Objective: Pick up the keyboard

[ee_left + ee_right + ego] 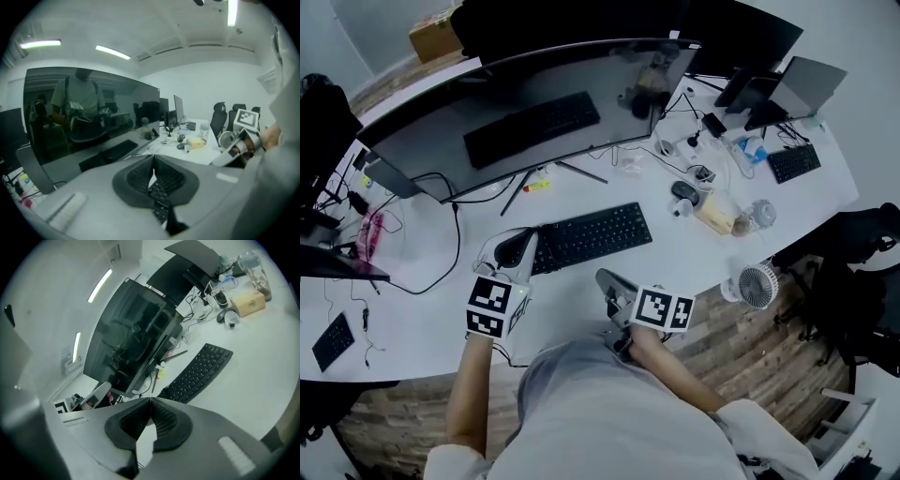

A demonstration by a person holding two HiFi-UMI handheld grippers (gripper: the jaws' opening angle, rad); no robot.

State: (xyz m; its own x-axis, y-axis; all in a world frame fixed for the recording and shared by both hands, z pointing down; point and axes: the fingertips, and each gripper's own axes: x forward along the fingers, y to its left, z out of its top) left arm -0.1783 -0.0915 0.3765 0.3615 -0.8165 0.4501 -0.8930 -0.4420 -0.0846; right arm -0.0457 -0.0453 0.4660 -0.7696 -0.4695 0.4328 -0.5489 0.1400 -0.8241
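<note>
Left gripper view is showing the left gripper (153, 158) pressing its jaws together, with keys peeking through the gap below. It is hiding the left end of the keyboard (592, 235). The right gripper (150, 401), likewise closed on nothing, is hovering near the keyboard's front edge. The keyboard is lying on a white desk (422, 314) before a curved monitor (534, 108).

Was lit by ceiling strip lights (112, 52); had white walls (201, 84), a wood-plank floor (750, 349), a curved white desk (572, 305), black office chairs (218, 120).
</note>
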